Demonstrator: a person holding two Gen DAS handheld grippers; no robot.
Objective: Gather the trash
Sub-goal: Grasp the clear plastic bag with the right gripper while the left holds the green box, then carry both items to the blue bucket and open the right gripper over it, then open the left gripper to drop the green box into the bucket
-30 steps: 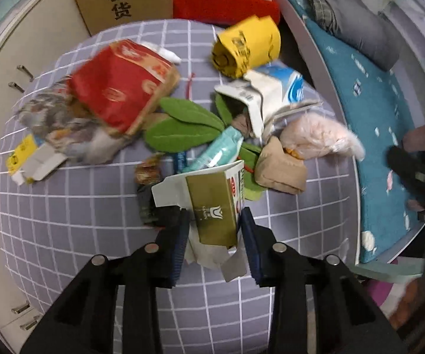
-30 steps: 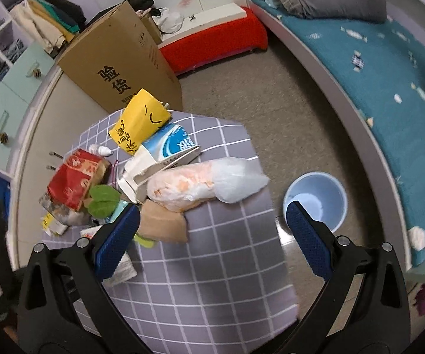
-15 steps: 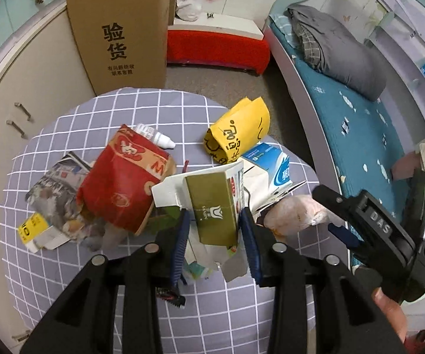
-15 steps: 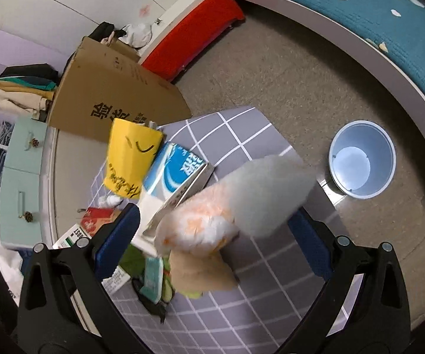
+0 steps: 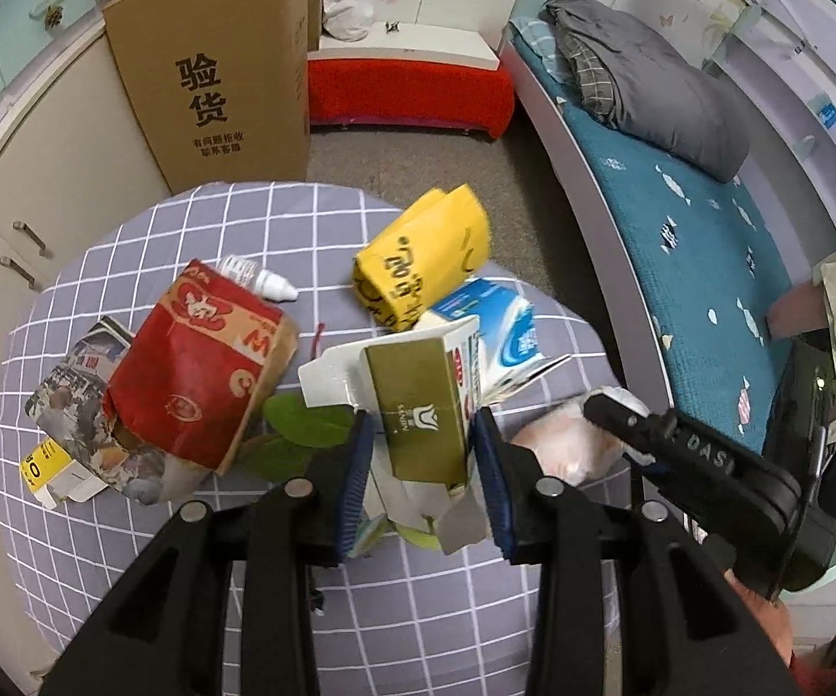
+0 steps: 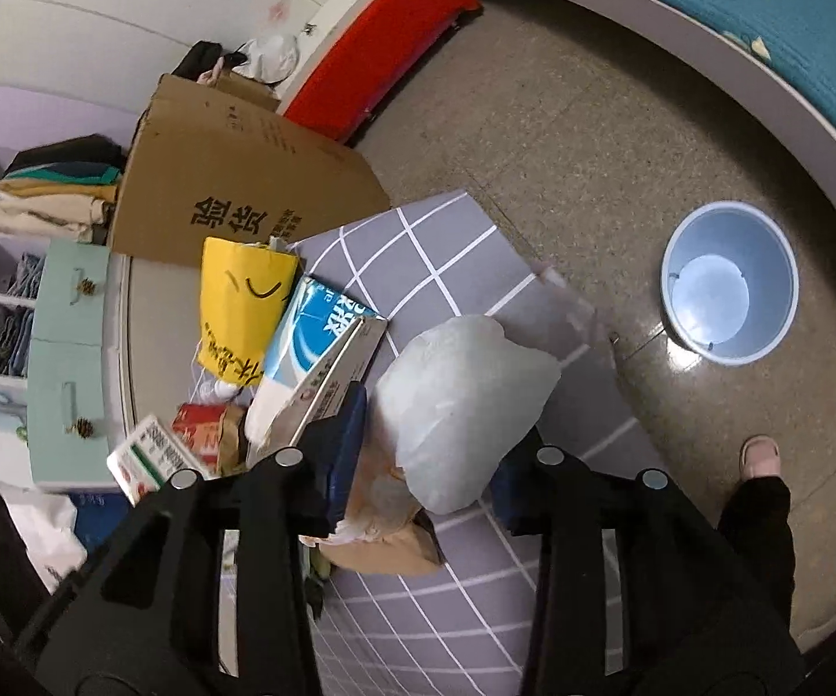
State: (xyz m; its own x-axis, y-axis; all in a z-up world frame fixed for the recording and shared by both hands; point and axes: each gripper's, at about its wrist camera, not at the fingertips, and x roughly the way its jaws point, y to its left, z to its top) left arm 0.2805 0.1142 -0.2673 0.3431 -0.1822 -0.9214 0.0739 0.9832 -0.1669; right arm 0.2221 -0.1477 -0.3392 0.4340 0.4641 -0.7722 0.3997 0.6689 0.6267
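A grid-patterned worktop strewn with rubbish dominates the scene; beyond its far corner, well apart on the floor, stands an empty pale-blue bin. At that corner lies a translucent plastic bag, and the right tool is closing its jaws around the bag's near end, the blue pads flanking the film and the left pad apparently already touching it. Just beside the bag, on the side away from the bin, sit a blue-and-white carton and a yellow paper bag. The left tool holds a gold-faced torn carton clamped between its pads, raised above the clutter, with a red snack bag farther from the bin. The squeeze likely needs to gather enough film, since a soft, puffed bag could slip or trail its contents; a lift clear of the brown paper beneath it, then a carry across the corner toward the bin, looks soundest.
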